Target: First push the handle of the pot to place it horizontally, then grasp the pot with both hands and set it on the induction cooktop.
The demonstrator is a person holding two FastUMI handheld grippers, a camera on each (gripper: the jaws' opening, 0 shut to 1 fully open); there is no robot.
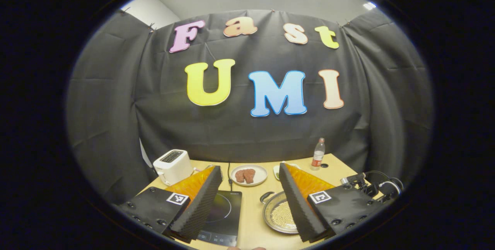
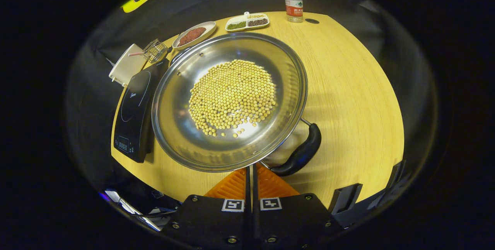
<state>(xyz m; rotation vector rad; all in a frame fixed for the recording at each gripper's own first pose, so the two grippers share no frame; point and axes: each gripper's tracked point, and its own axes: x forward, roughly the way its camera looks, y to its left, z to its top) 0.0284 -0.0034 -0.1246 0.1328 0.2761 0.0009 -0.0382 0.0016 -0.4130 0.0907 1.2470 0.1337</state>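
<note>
Right gripper (image 2: 251,172): fingers closed, beside round steel pot of yellow beans (image 2: 228,101). Left gripper (image 1: 251,197): fingers open; white toaster (image 1: 172,166) visible.

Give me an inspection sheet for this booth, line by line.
Surface: wooden table, bare on the right side.
Job's things: steel pot holding soybeans, its black handle at the near rim; cooktop left of the pot, nothing on it.
Clutter: toaster, plate of red food, divided dish, bottle, wire rack.
Grippers: left gripper open, held above the table; right gripper shut, fingers together at the pot's near rim.
Cables: a black cord runs back from the cooktop.
Surroundings: black cloth wall.
</note>
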